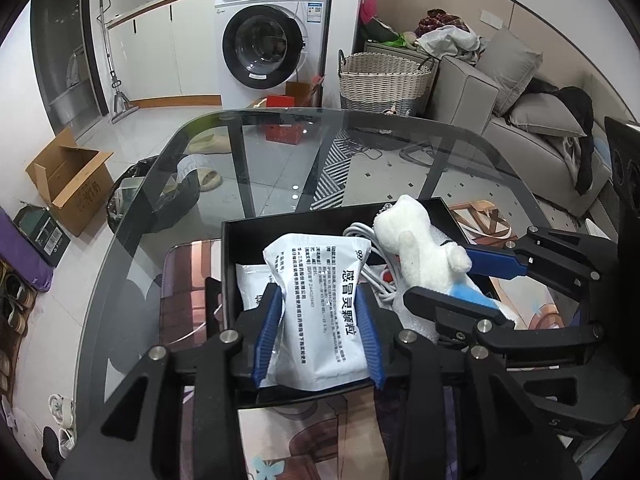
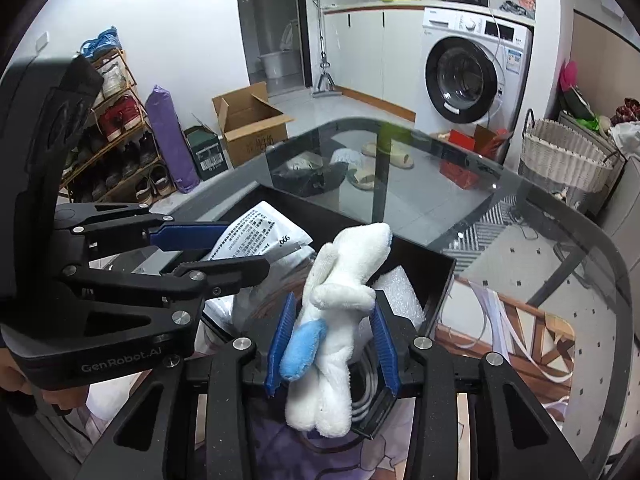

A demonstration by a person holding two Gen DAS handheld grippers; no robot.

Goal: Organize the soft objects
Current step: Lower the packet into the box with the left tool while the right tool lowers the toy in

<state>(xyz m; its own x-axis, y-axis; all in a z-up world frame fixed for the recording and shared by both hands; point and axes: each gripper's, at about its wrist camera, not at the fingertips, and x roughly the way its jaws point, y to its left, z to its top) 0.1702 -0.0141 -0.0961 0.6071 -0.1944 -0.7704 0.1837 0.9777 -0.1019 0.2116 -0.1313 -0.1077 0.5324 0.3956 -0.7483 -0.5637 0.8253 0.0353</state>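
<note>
My left gripper is shut on a white medicine pouch with black print, held over the black box on the glass table. My right gripper is shut on a white plush toy with a blue patch, held upright over the same box. In the left wrist view the plush and the right gripper sit at the right. In the right wrist view the left gripper and the pouch sit at the left. A second white pouch, a white cable and foam lie in the box.
The box stands on a printed mat on the glass table. Beyond are a washing machine, a woven basket, a grey sofa, a cardboard box and a shoe rack.
</note>
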